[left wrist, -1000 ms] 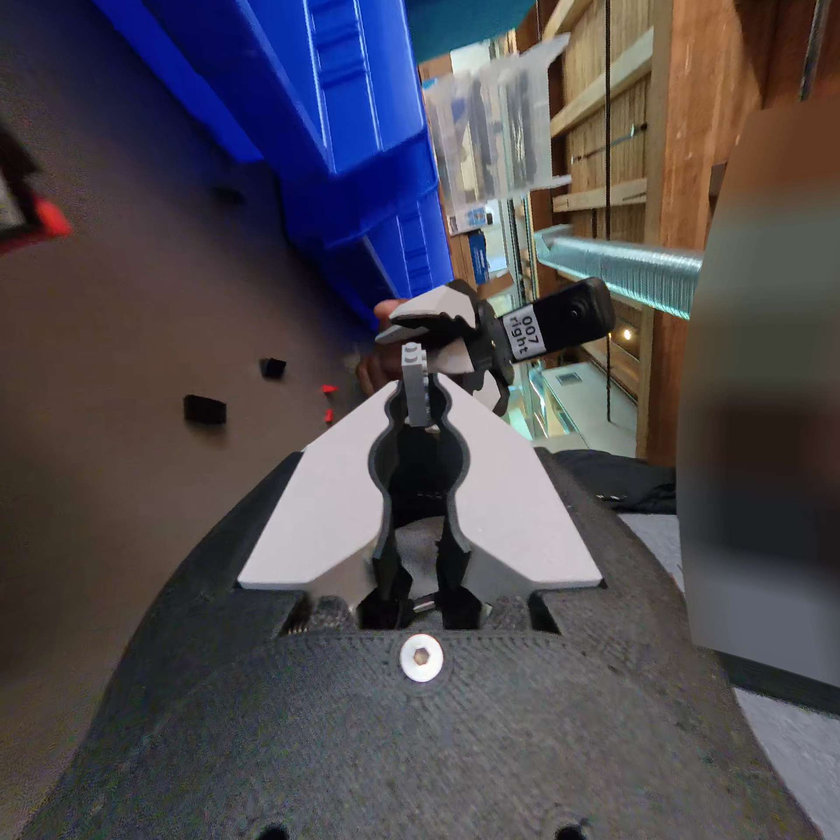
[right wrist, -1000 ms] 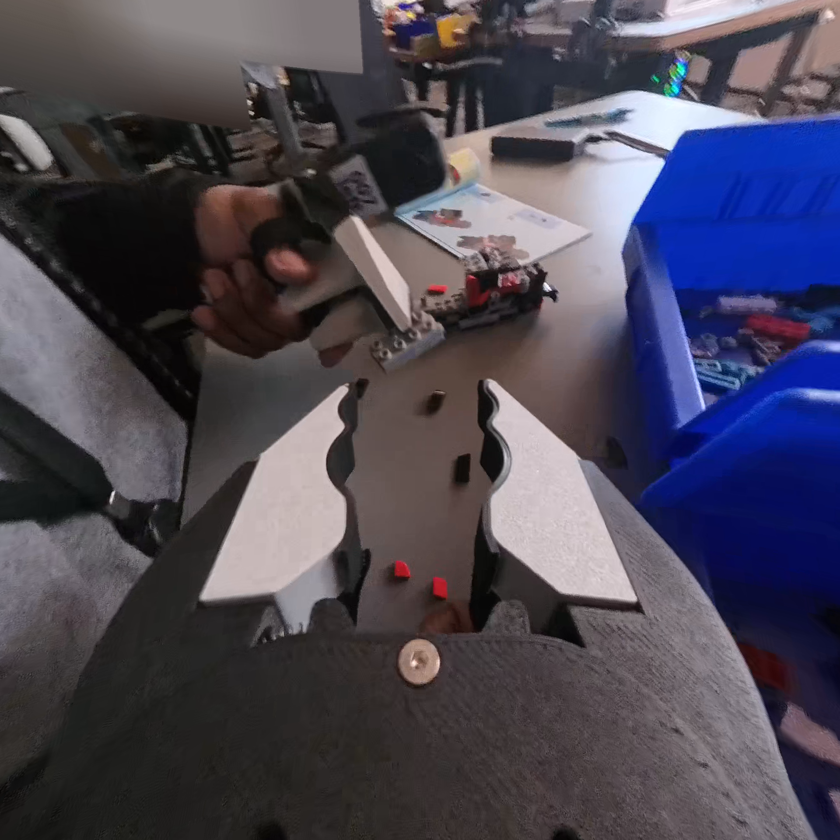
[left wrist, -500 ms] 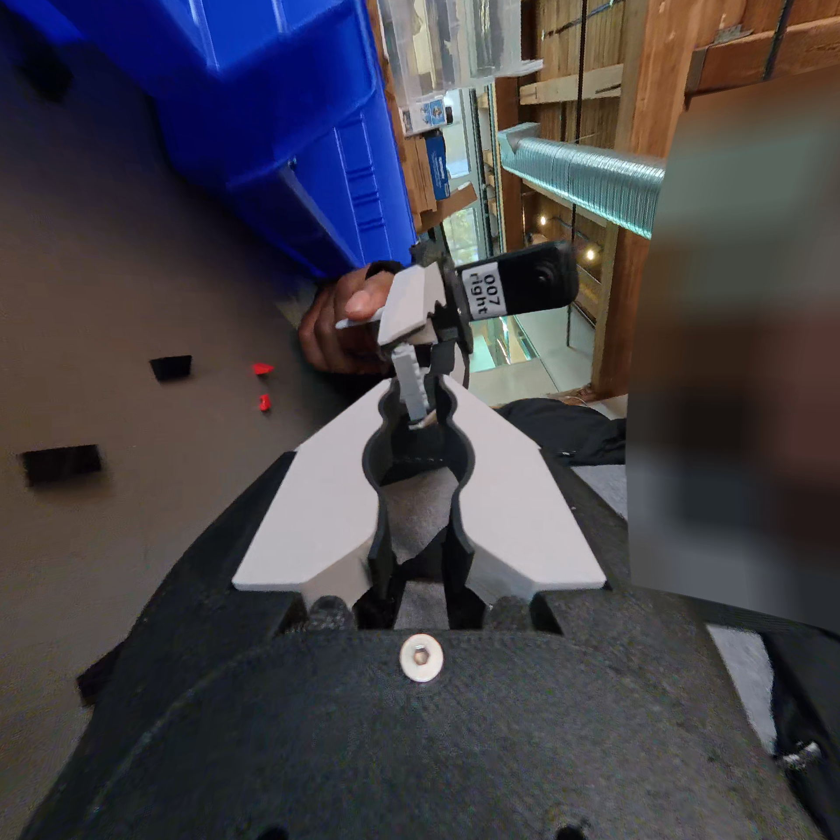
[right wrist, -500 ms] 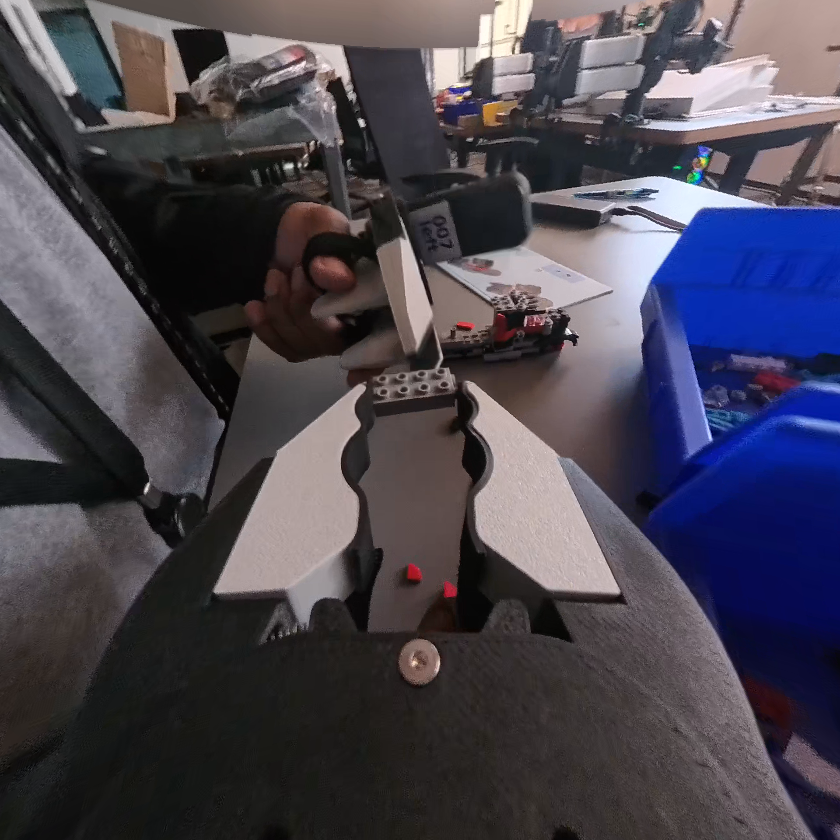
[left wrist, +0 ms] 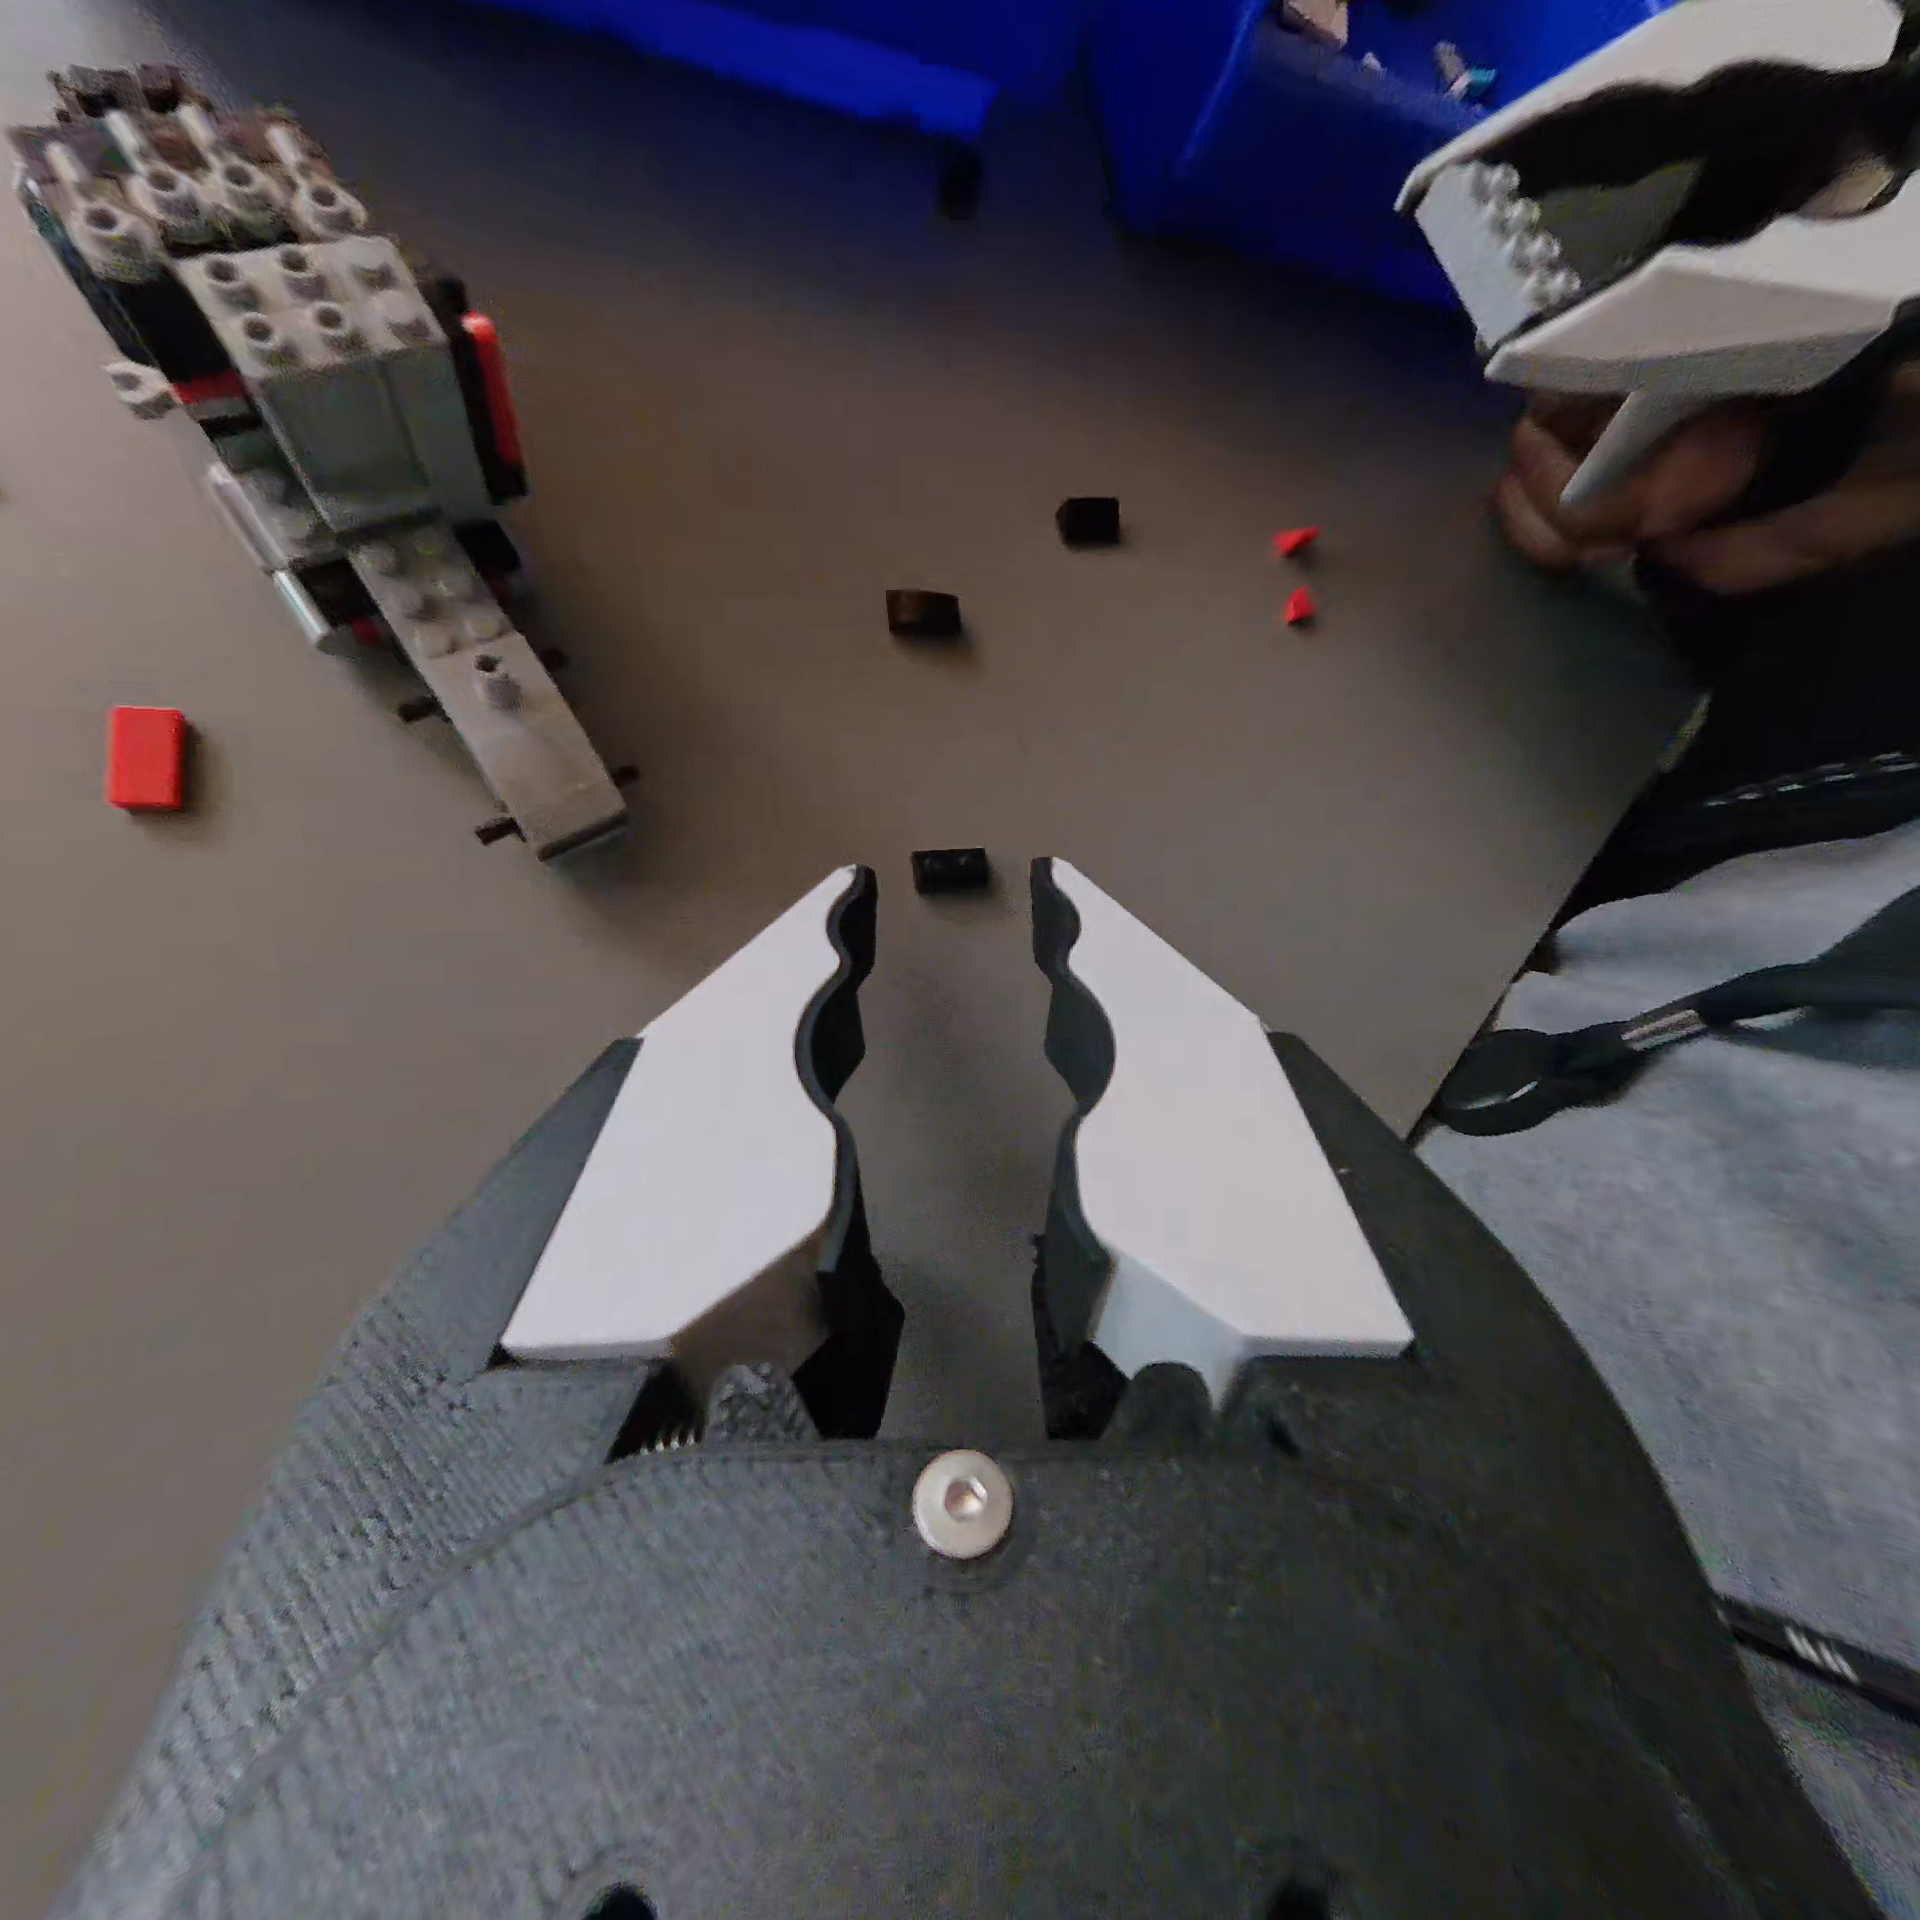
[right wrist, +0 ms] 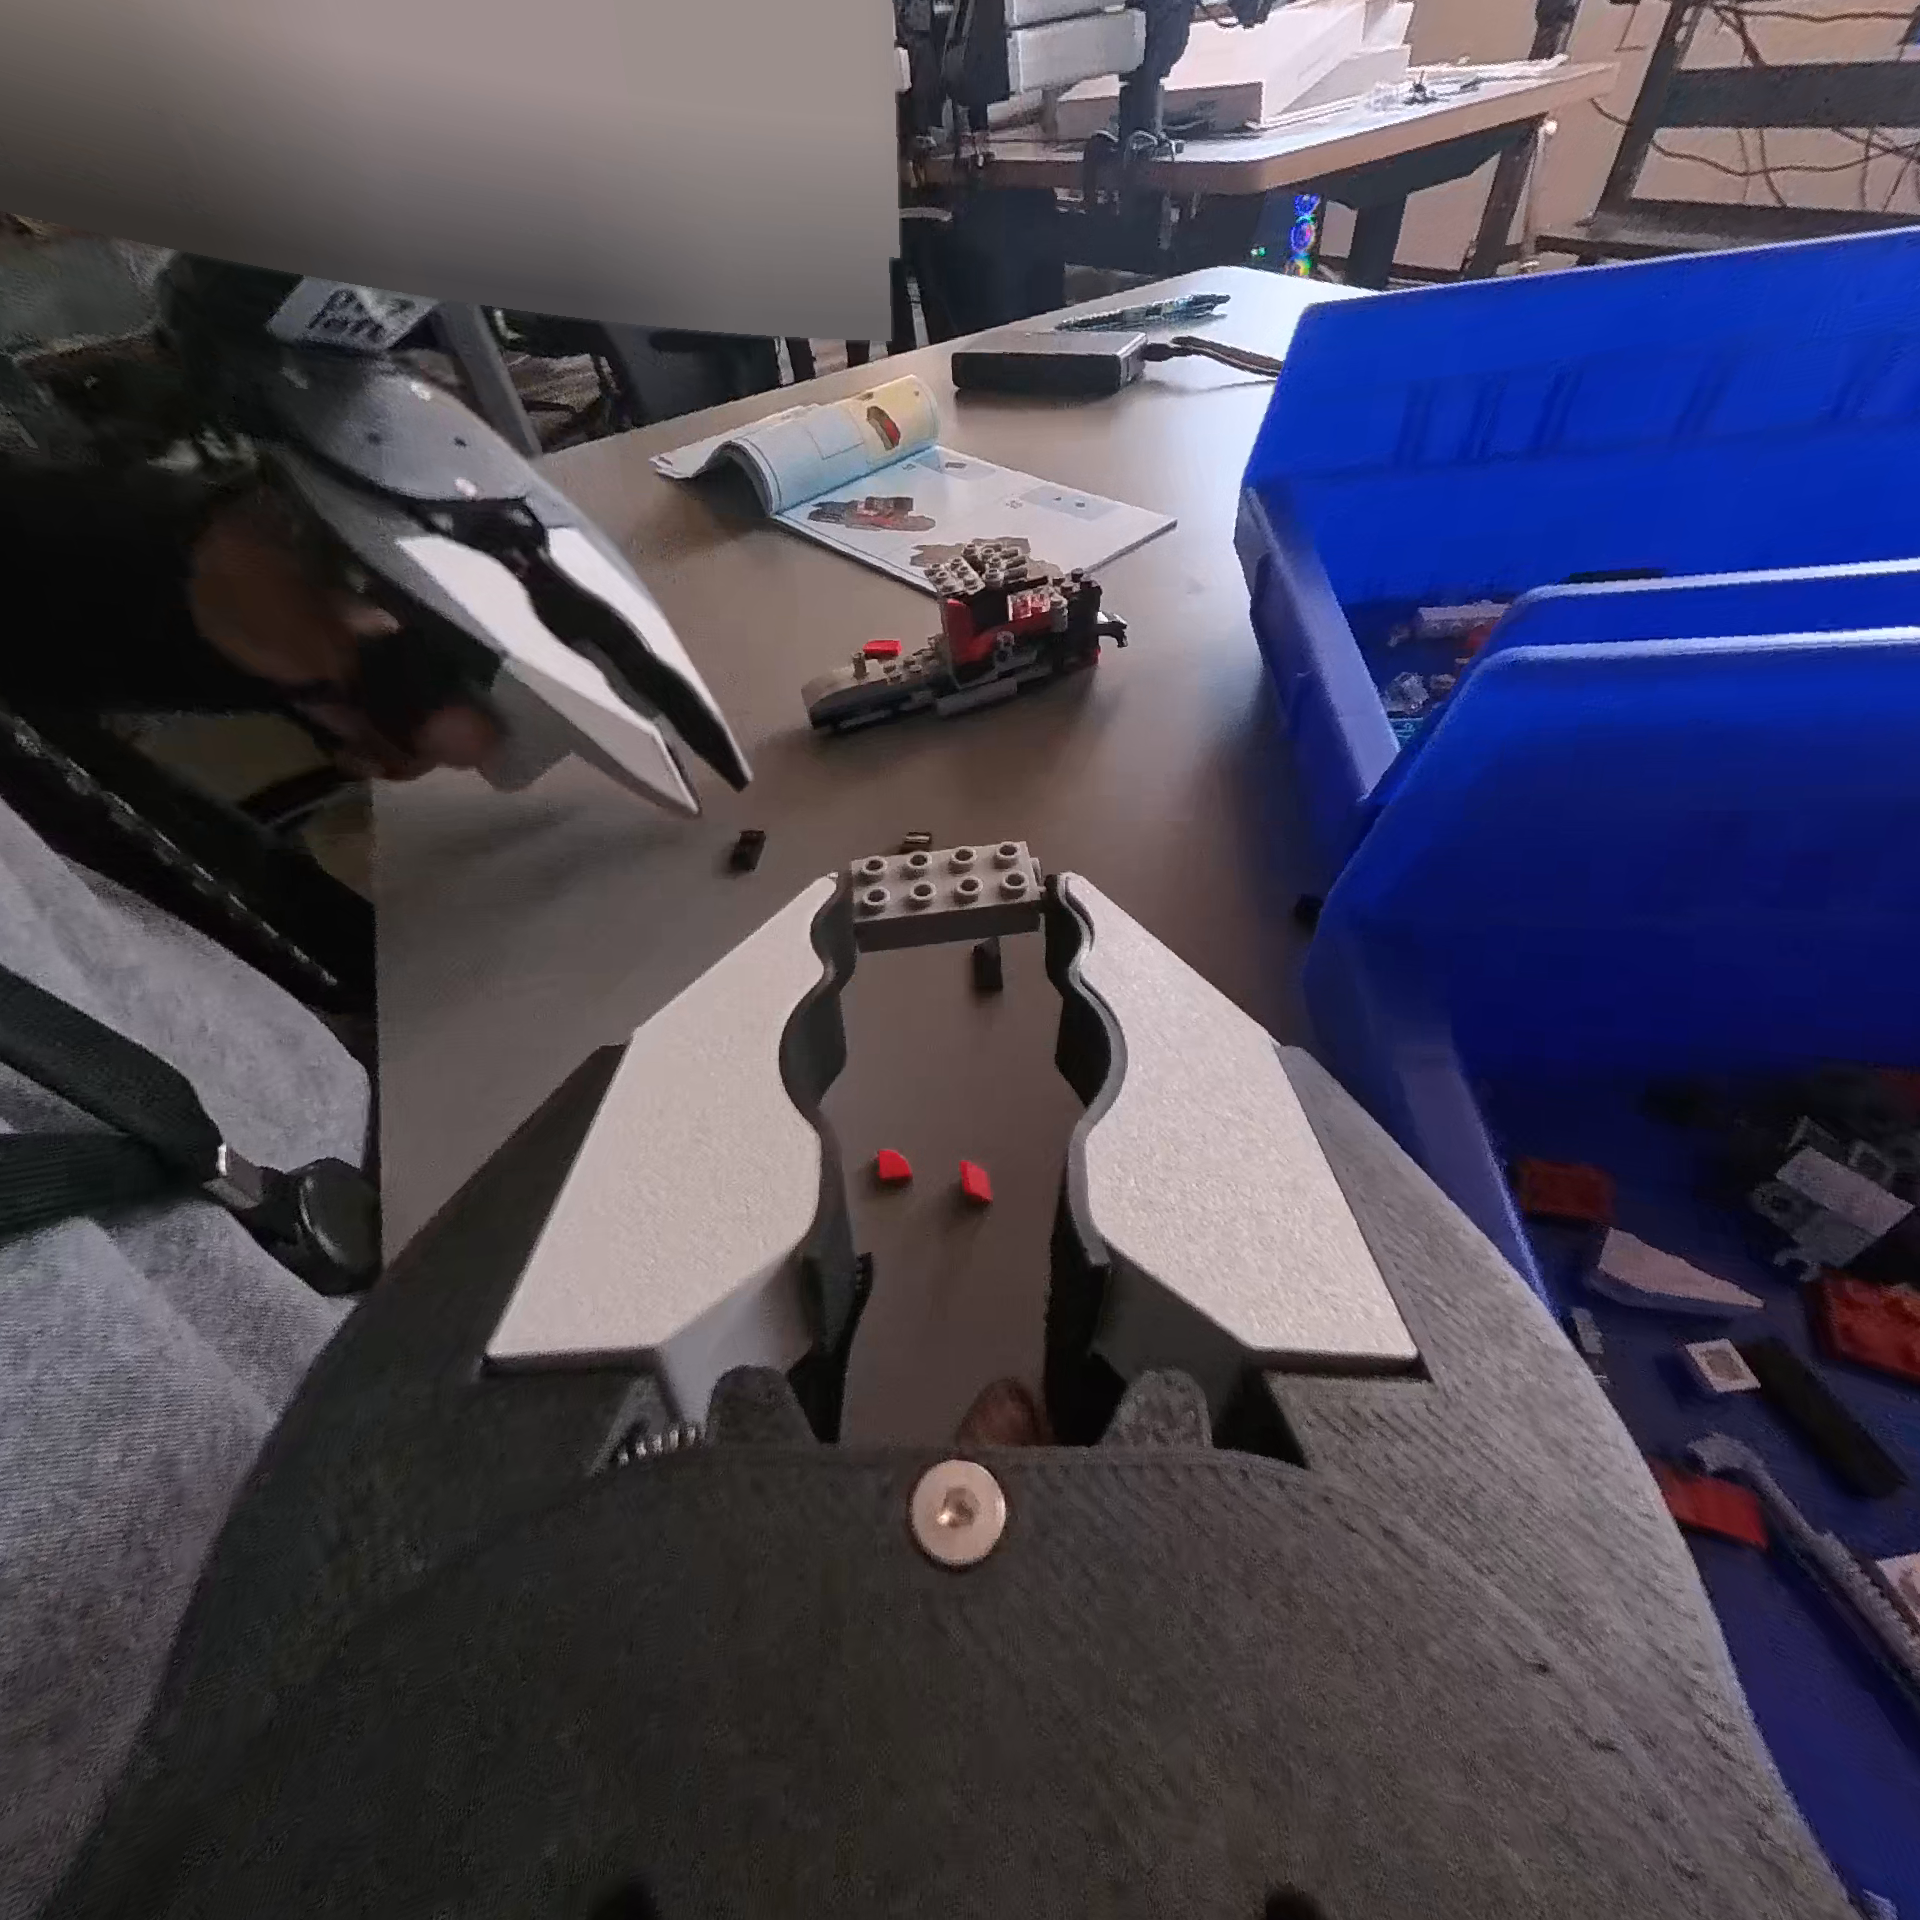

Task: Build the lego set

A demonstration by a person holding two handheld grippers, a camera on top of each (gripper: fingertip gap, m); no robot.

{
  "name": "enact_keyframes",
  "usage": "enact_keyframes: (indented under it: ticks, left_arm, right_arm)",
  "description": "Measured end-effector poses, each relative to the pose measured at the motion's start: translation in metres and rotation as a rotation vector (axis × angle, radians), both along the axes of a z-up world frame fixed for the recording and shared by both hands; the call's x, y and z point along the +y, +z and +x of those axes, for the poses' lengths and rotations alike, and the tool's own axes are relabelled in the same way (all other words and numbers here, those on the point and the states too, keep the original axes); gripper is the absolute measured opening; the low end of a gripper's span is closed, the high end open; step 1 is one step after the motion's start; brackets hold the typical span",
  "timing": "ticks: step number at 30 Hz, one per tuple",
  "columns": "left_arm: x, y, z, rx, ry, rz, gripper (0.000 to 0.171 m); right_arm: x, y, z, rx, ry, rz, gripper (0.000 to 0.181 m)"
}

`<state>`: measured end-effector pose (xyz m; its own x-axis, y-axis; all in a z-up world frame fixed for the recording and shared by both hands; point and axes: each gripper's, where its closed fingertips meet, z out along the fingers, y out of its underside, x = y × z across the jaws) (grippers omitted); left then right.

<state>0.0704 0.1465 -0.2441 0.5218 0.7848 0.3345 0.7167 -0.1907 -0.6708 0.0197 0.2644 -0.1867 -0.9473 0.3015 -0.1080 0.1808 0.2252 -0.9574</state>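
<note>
My right gripper (right wrist: 948,906) is shut on a grey 2x4 brick (right wrist: 940,891), held flat at its tips above the table; the brick also shows in the left wrist view (left wrist: 1496,244). My left gripper (left wrist: 949,883) is open and empty, pointing down at the table just short of a small black piece (left wrist: 948,869); it also shows in the right wrist view (right wrist: 712,784). The part-built grey, black and red model (right wrist: 966,644) stands farther back, at upper left in the left wrist view (left wrist: 343,416).
Loose on the grey table (left wrist: 727,1039) are two more black pieces (left wrist: 1089,520) (left wrist: 923,611), two tiny red pieces (right wrist: 891,1166) and a red tile (left wrist: 145,756). Blue bins (right wrist: 1610,727) of parts stand on the right. An open booklet (right wrist: 914,488) and a black device (right wrist: 1049,366) lie behind.
The grey brick passed from my left gripper to my right, which closed on it. My left gripper opened, drew away and swung down to face the table.
</note>
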Motion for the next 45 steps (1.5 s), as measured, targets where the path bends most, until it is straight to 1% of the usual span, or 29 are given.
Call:
enact_keyframes:
  ticks: [2,6,11,16,19,21,25,30,35,40,45]
  left_arm:
    - [0.005,-0.005,0.001,0.031,0.009,-0.045,0.031]
    - [0.004,-0.013,-0.003,0.084,0.028,-0.150,0.031]
    - [0.008,-0.016,-0.008,0.134,-0.017,-0.224,0.017]
    - [0.011,-0.013,-0.014,0.104,-0.059,-0.152,0.016]
    - [0.012,0.004,-0.022,0.109,-0.090,-0.064,0.016]
    - [0.009,0.015,-0.027,0.122,-0.103,-0.035,0.016]
    - [0.000,0.034,-0.027,0.156,-0.094,0.038,0.016]
    - [-0.027,0.038,-0.017,0.187,-0.016,0.092,0.016]
    - [-0.068,0.040,-0.009,0.227,0.059,0.132,0.015]
    - [-0.115,0.043,-0.013,0.282,0.093,0.153,0.015]
    - [-0.155,0.043,-0.024,0.328,0.090,0.164,0.016]
  right_arm:
    - [0.000,0.000,-0.001,-0.015,0.001,-0.003,0.037]
    - [0.000,-0.001,0.000,-0.017,0.008,0.000,0.037]
    - [-0.003,-0.001,0.001,-0.009,0.018,0.007,0.037]
    - [-0.011,0.004,0.003,-0.001,0.041,-0.024,0.037]
    - [-0.019,0.006,0.005,0.011,0.061,-0.036,0.037]
    - [-0.024,0.006,0.007,0.024,0.067,-0.033,0.037]
    - [-0.035,0.007,0.013,0.029,0.086,-0.039,0.037]
    - [-0.065,0.009,0.023,0.007,0.138,-0.058,0.037]
    - [-0.117,0.015,0.032,-0.029,0.206,-0.087,0.037]
    - [-0.170,0.020,0.039,-0.028,0.260,-0.089,0.037]
    - [-0.214,0.020,0.038,-0.028,0.268,-0.084,0.037]
